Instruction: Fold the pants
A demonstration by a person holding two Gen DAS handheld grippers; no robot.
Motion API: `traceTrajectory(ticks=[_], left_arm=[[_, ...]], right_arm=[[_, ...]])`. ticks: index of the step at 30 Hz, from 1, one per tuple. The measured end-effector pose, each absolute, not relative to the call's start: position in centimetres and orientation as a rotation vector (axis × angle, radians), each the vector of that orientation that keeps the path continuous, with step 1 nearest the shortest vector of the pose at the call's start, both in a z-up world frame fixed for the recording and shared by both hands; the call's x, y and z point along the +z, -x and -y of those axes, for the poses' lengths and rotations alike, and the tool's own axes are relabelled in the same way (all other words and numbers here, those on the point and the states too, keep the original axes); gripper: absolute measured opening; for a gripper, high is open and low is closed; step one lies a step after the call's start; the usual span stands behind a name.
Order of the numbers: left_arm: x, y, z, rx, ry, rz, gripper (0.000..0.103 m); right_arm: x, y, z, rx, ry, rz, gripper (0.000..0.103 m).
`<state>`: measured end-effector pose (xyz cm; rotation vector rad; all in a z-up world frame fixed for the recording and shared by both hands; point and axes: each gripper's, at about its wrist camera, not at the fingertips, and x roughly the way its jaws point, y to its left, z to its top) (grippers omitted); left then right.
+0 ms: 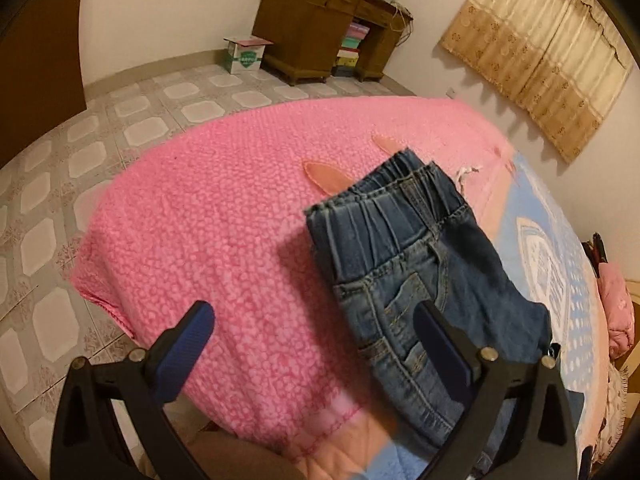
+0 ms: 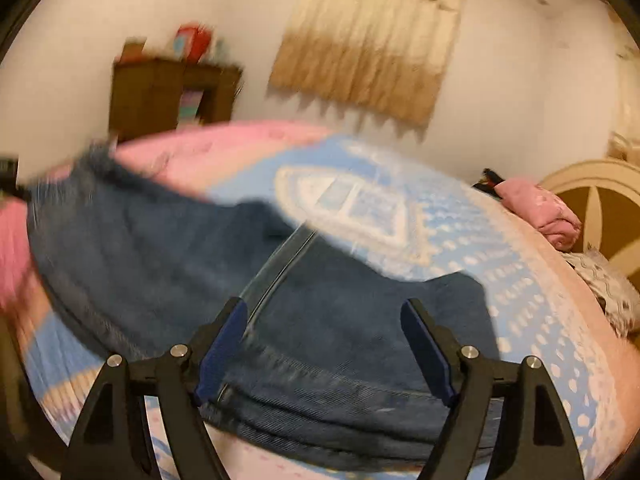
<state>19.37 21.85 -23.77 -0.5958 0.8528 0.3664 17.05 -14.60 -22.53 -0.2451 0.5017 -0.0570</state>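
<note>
We note: pants (image 1: pixel 416 264), matt stitched denim; blanket (image 1: pixel 224 216), nubby pink fleece; desk (image 1: pixel 308 20), dark wood.

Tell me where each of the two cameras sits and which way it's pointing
Left wrist: on the left gripper, looking along its open fingers over the jeans' waistband on the pink blanket, toward the desk.
Right wrist: on the right gripper, fingers open above the blurred jeans, facing the curtain.
Both show jeans, desk, curtain.

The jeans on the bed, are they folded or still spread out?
Folded. The jeans lie doubled on the bed: two waistband layers stacked at the top, legs tucked into a compact bundle. How many folds, cannot tell.
</note>
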Motion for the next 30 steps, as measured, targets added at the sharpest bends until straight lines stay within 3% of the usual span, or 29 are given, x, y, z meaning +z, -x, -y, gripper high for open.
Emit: traceTrajectory(ticks=[3,8,14,20,23,25,30], left_arm=[[-25.8,-21.3,-21.9,0.308,0.697,-0.929,0.102],[-28.2,-23.9,-20.8,0.214,0.831,-0.880,0.102],[-28.0,-25.7,-19.1,0.244,0.725,-0.828,0.102],[-28.6,-26.4,-20.2,0.228,0.784,-0.792,0.082],[-29.1,-25.7,-21.5,0.216,0.876,-0.757,0.065],[-29.4,-25.0,-22.5,0.207,0.950,-0.738,0.035],[-29.6,-24.7,-23.2,0.131,1.051,-0.729,0.031]], right_arm=[[-23.2,-18.4,14.9,-0.057,0.218,-0.547,0.081],[-24.2,-19.4,14.0,-0.018,0.241,-0.579,0.081],[-23.8,-18.6,13.0,-0.003,0.268,-0.575,0.081],[-24.8,-19.5,13.8,-0.014,0.218,-0.639,0.081],[-24.9,-19.5,13.9,-0.016,0.218,-0.647,0.081],[-24.9,-19.4,13.9,-0.015,0.221,-0.651,0.081],[-23.9,-18.8,15.1,-0.019,0.160,-0.642,0.081]])
